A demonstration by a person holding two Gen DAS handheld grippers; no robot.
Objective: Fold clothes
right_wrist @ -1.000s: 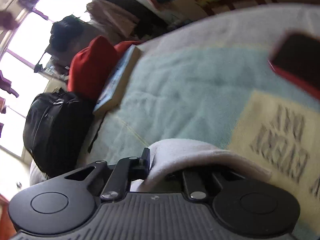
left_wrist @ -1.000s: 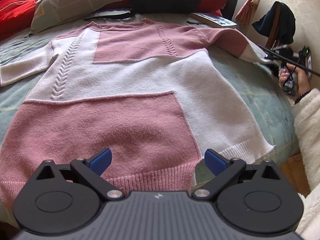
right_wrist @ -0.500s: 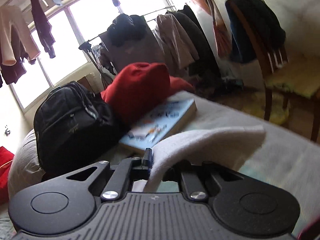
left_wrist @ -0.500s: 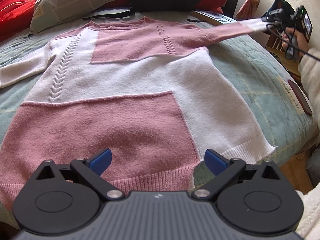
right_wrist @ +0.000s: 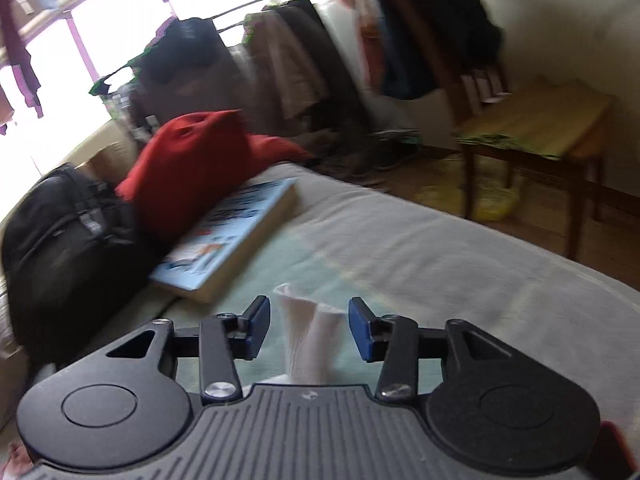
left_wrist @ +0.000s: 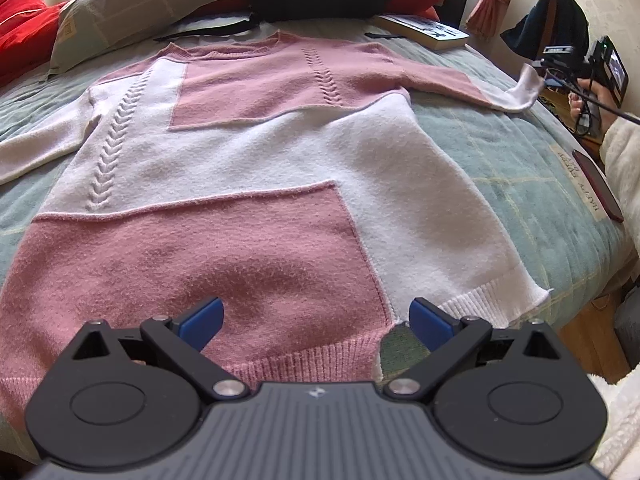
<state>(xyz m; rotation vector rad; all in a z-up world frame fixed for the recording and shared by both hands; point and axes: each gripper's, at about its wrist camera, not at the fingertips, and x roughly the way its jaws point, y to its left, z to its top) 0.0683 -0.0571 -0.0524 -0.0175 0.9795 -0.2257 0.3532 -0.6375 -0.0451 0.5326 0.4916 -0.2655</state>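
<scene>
Sweater (left_wrist: 248, 184) flat on bed; book (right_wrist: 236, 236), backpack (right_wrist: 68, 248) beyond; right claw (right_wrist: 308, 328) just released cuff (right_wrist: 308, 340).

Soft daylight fills both views, coming from the overexposed window (right_wrist: 60, 76) that glares white in the right wrist view, where the hanging clothes (right_wrist: 280, 72) and backpack (right_wrist: 68, 248) are smeared by motion blur, while the left wrist view is sharp, with fisheye bending at its edges
</scene>
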